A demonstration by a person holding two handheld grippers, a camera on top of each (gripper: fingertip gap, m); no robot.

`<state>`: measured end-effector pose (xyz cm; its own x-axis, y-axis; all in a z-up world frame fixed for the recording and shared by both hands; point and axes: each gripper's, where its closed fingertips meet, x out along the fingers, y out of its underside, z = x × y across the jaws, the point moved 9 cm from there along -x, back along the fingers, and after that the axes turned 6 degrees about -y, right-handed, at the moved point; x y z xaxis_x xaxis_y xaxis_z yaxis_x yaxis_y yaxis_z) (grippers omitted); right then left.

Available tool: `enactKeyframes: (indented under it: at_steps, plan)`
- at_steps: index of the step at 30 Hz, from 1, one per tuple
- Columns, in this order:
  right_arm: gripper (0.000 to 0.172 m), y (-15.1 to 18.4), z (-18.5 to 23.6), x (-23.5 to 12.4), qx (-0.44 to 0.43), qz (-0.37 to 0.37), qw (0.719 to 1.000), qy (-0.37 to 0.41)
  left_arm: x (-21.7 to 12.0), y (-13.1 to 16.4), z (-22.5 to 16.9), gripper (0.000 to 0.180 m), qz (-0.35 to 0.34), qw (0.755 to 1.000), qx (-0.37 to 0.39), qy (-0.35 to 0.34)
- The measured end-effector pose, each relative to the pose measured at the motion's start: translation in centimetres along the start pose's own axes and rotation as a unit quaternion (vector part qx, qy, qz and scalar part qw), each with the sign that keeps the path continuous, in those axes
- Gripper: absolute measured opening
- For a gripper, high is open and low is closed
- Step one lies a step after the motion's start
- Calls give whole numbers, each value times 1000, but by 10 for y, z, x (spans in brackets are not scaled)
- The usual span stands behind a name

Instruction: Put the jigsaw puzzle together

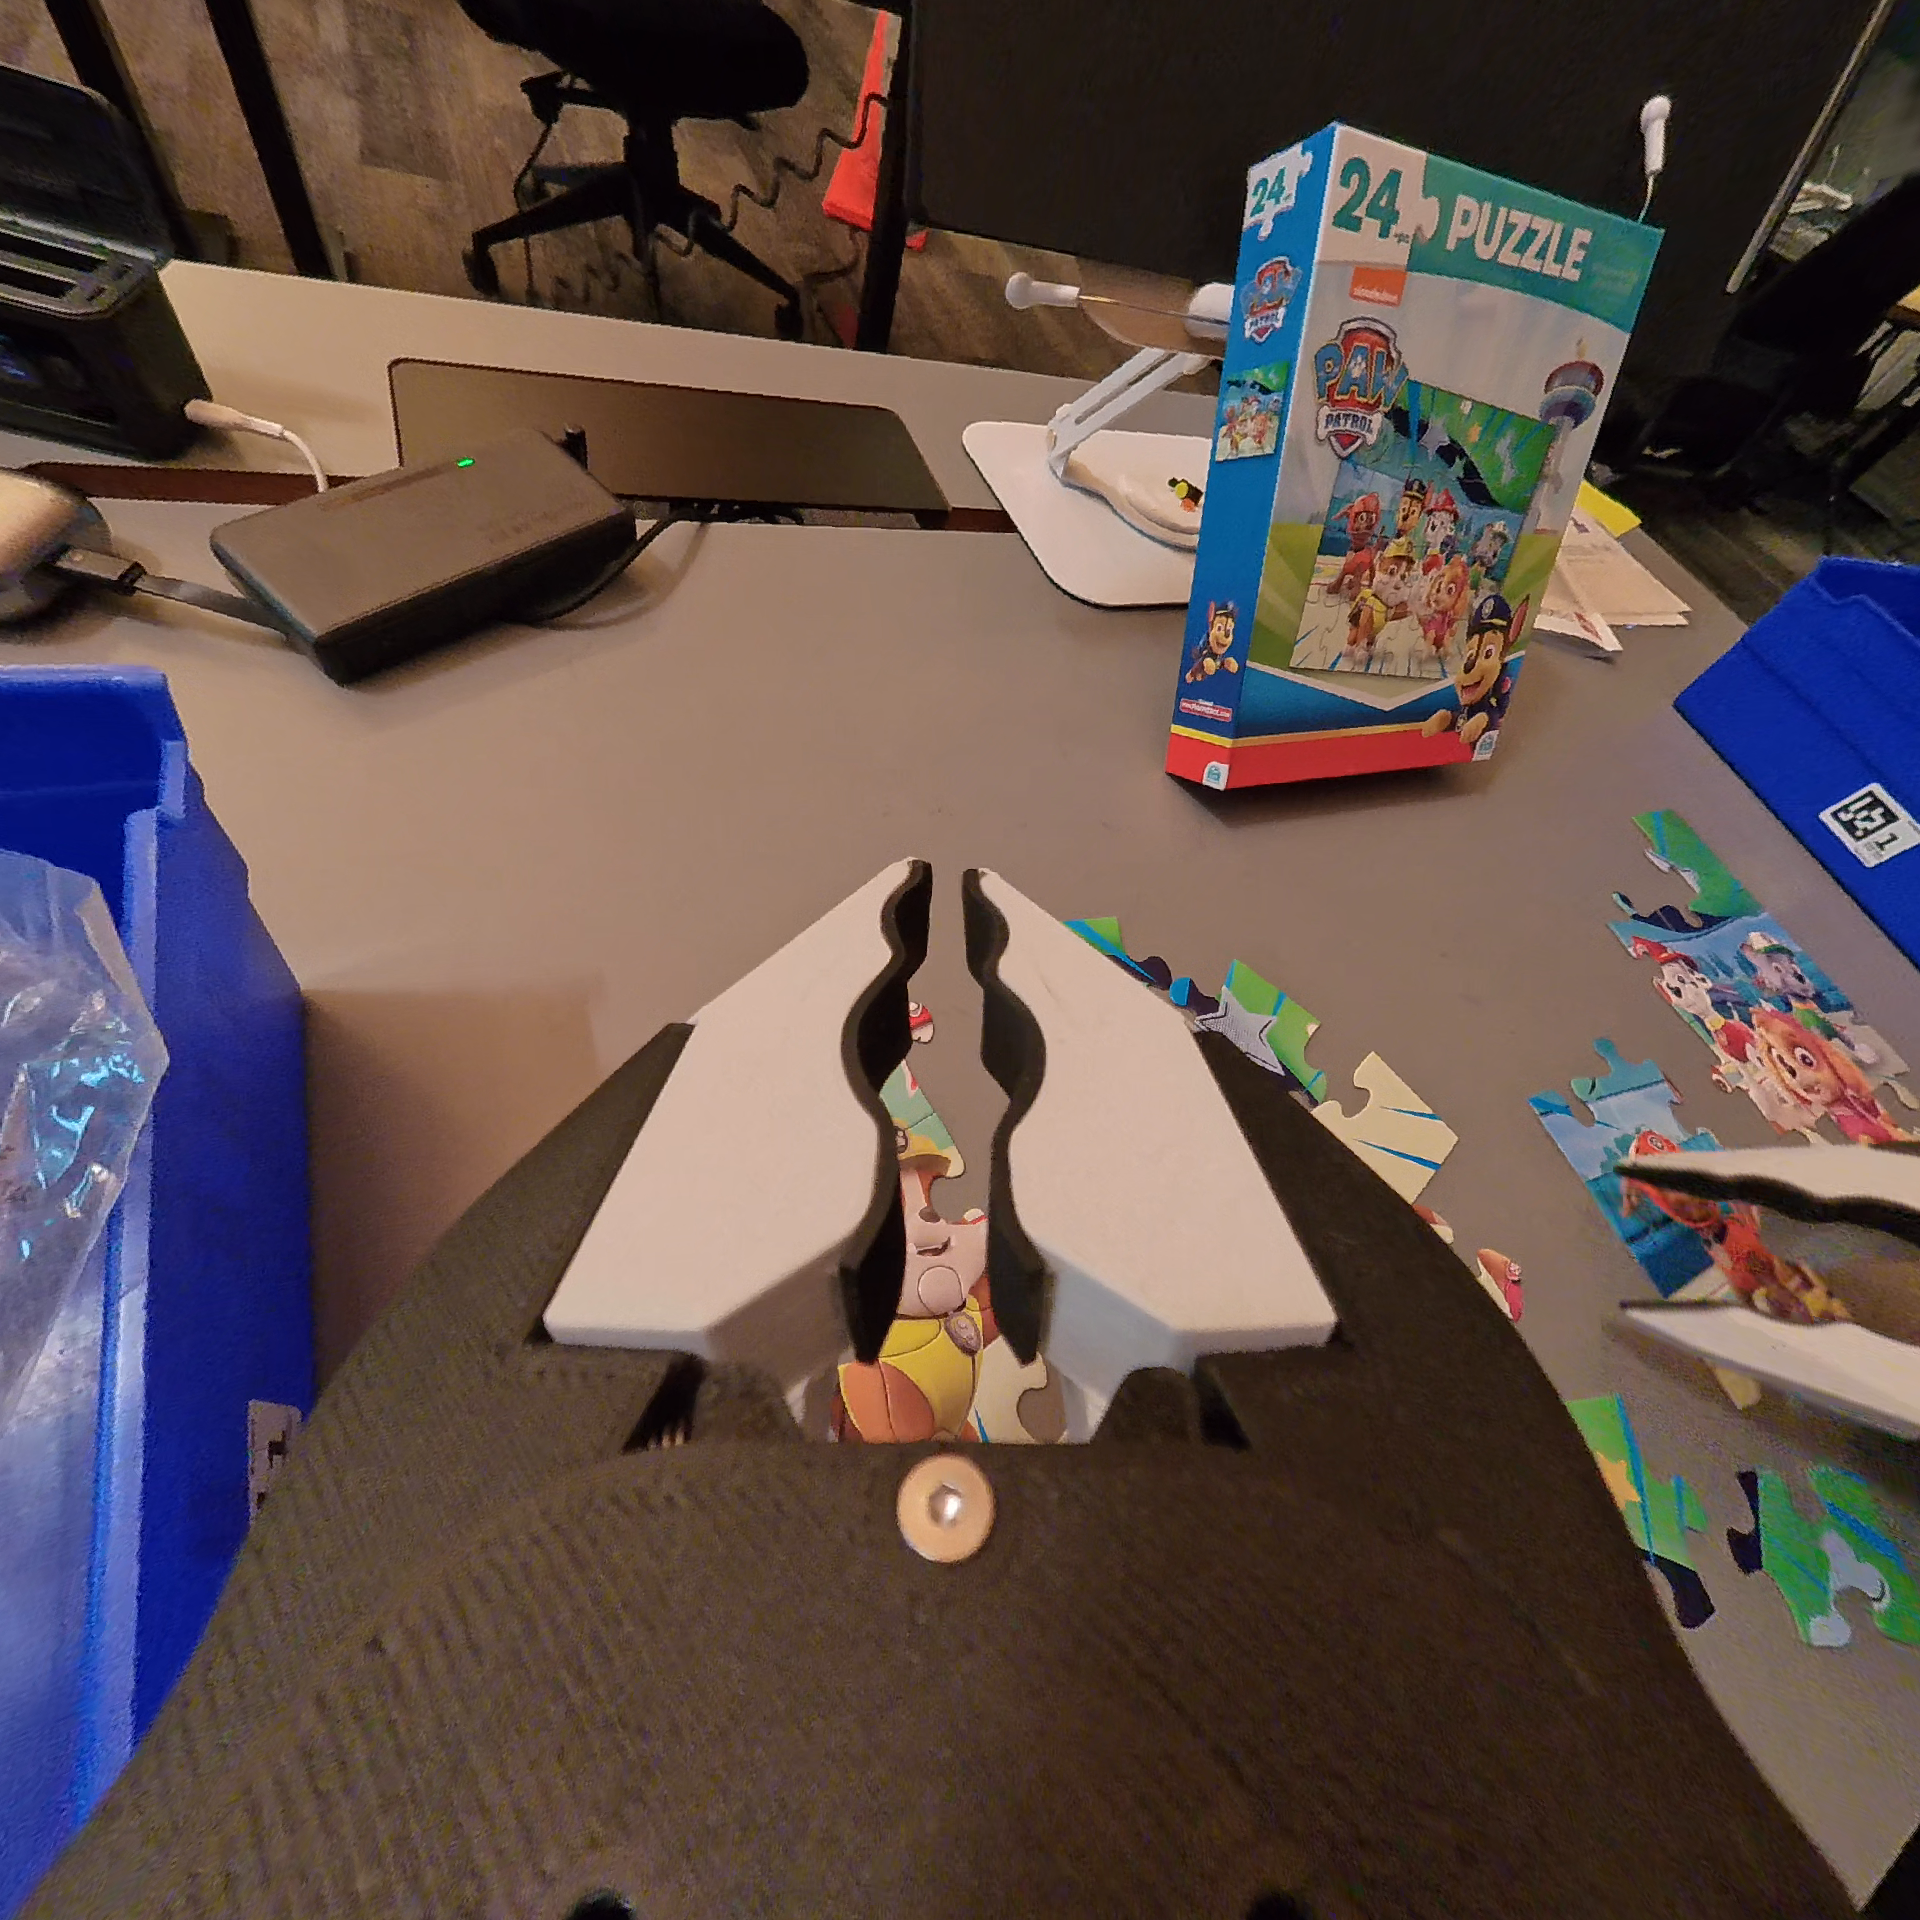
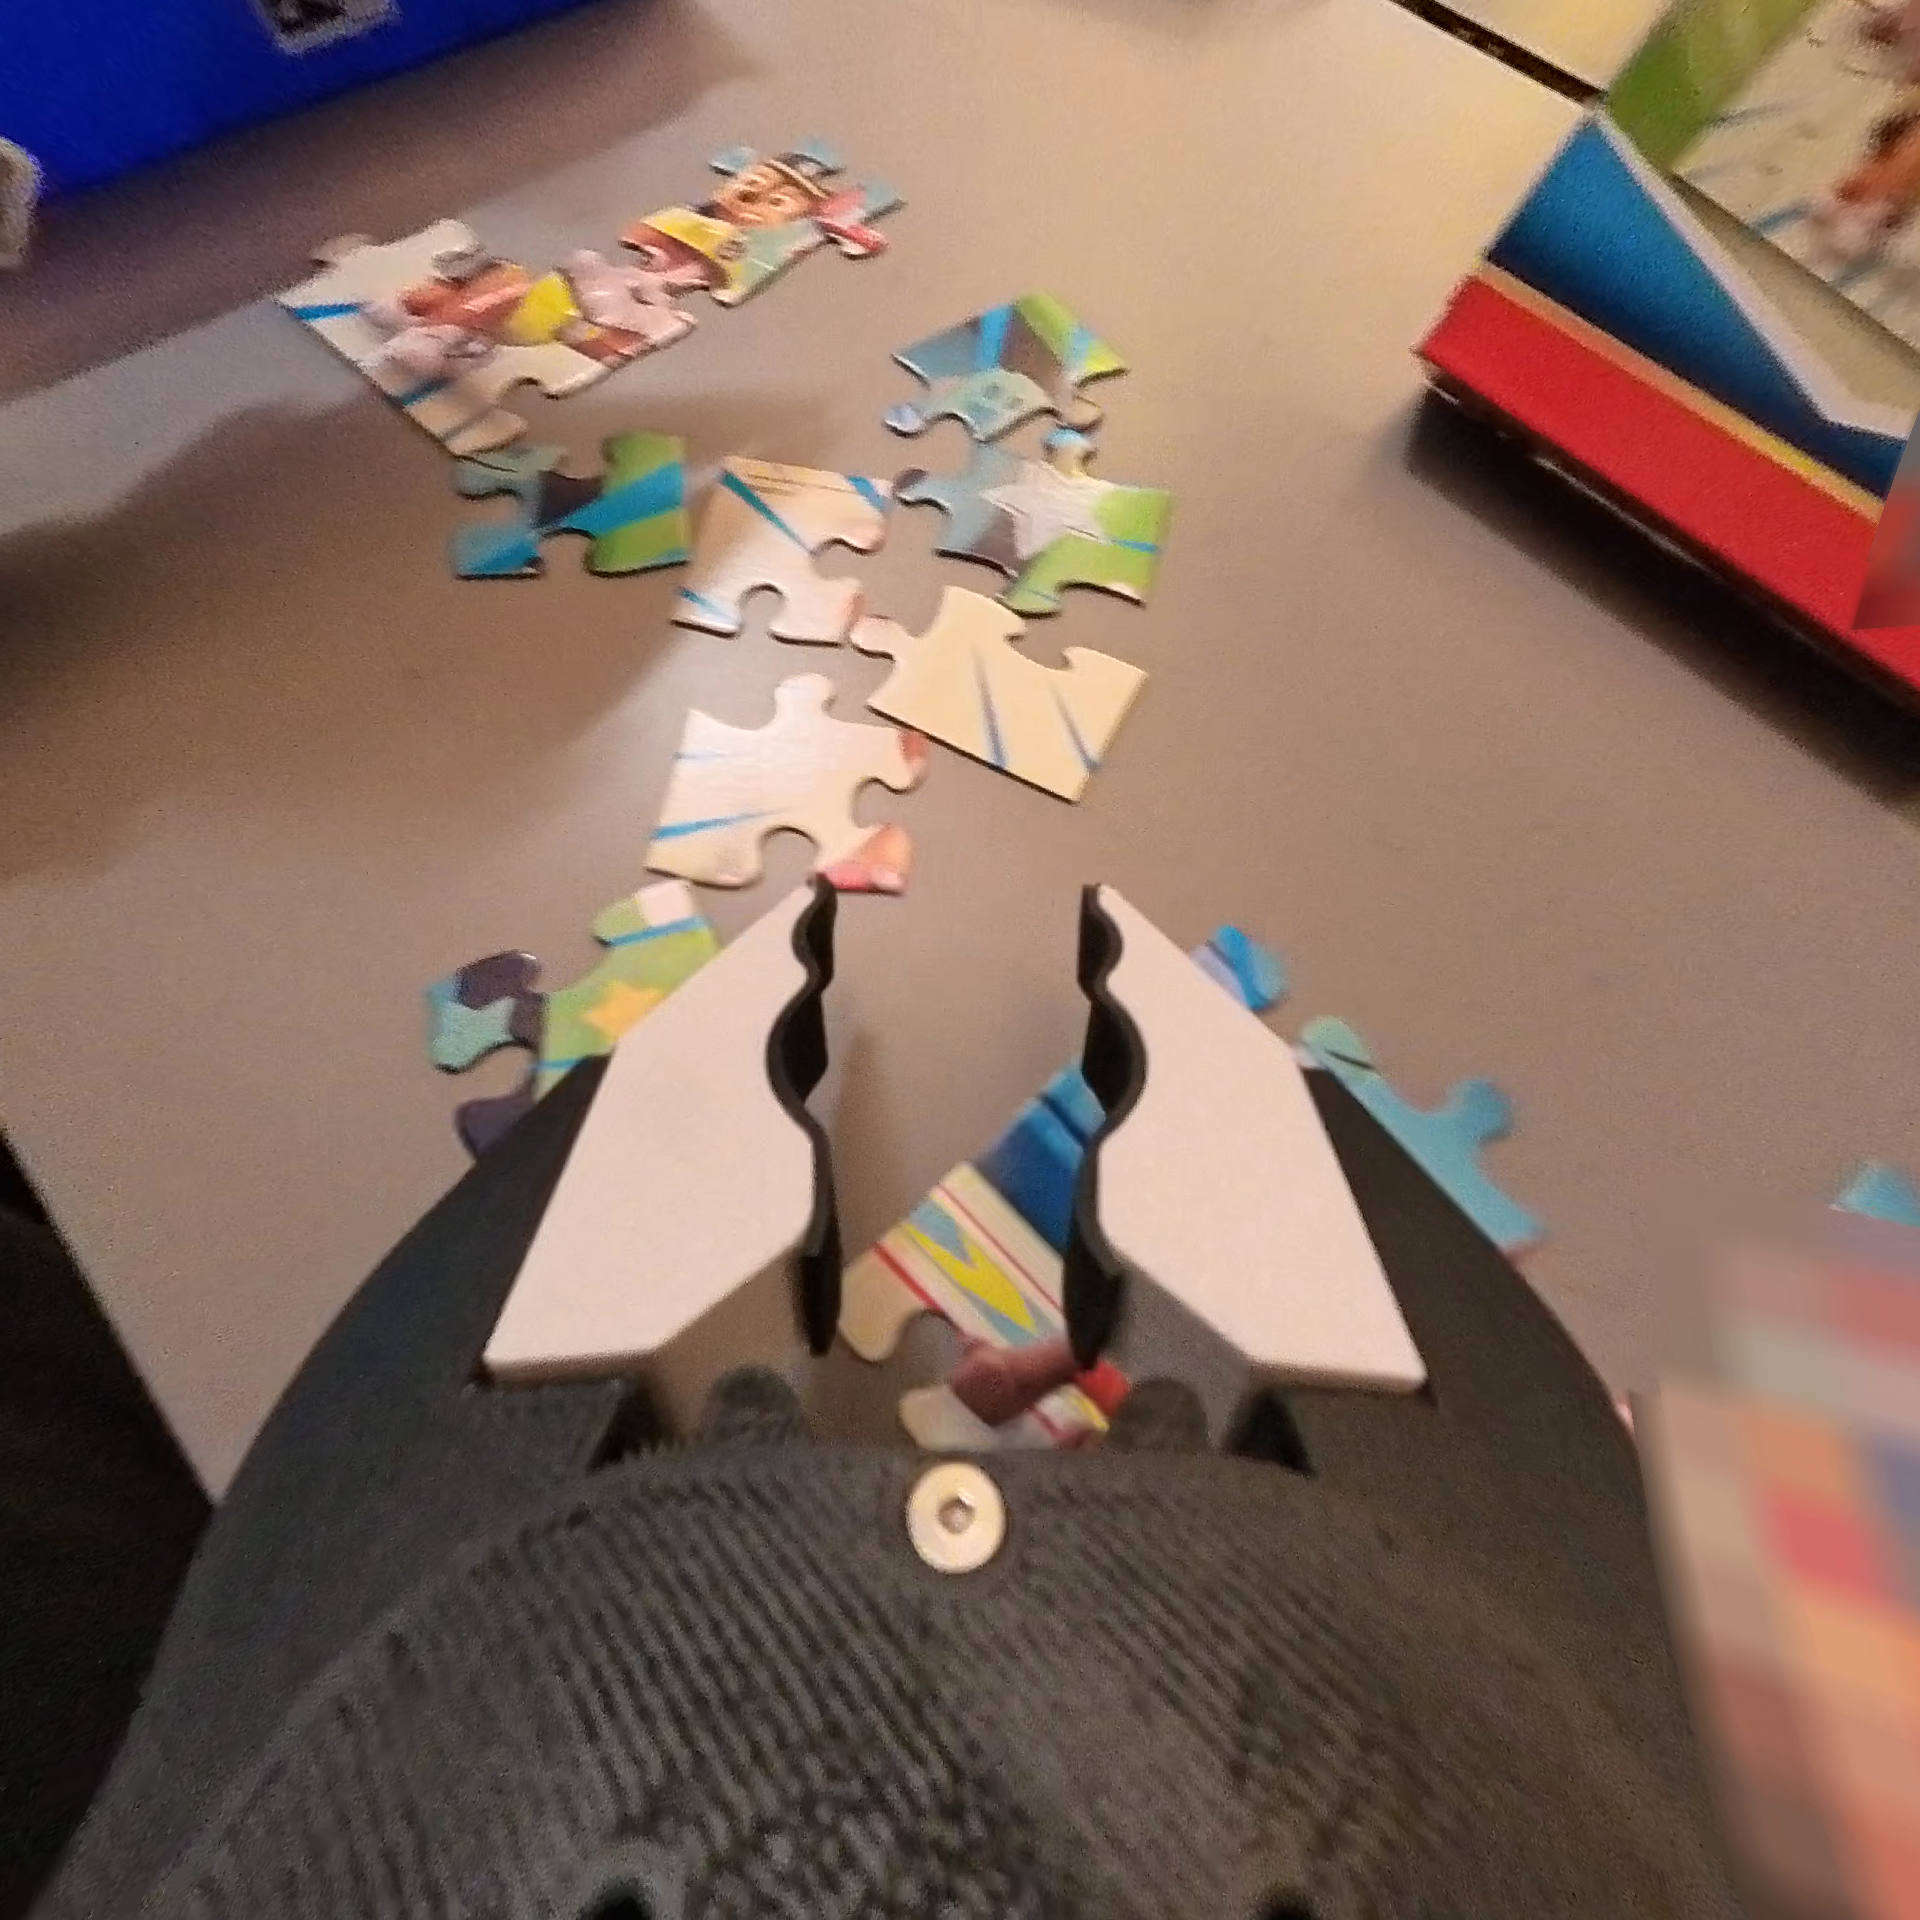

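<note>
two handheld claws are hovering over a grey table [image 1: 727, 748] scattered with cartoon jigsaw pieces. the left claw [image 1: 943, 868] is nearly pressed together, only a thin slit showing between its black pads, and nothing is pinched; a joined piece with a yellow-clad cartoon pup [image 1: 930, 1247] is lying on the table beneath and behind its tips. ahead and to its right an upright puzzle box [image 1: 1423, 468] is standing, and a blue bin [image 1: 156, 935] is sitting close on its left. the right claw [image 2: 951, 899] is spread wide and gripping nothing; a cream piece with blue streaks [image 2: 774, 779] is lying just ahead of its left fingertip [image 2: 816, 914], and a striped blue and yellow piece [image 2: 966, 1236] is lying under the gap. likely risks: a fingertip could nudge the loose pieces out of place, and thin flat card could slip from the pads. this view is blurring, so exact contact is hard to judge.
</note>
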<state>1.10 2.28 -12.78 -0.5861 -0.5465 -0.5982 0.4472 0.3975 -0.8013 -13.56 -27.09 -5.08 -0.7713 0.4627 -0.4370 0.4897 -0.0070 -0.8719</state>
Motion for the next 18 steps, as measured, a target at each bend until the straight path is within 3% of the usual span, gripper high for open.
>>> enactKeyframes:
  at_steps: [8,18]
  plan:
    - [52,23,-18,-9,-27,73,993,86,2,1,-2,7,5,1000,2,3]
    - [53,42,-28,-28,79,50,995,48,1,-1,-5,7,3,1000,5,7]
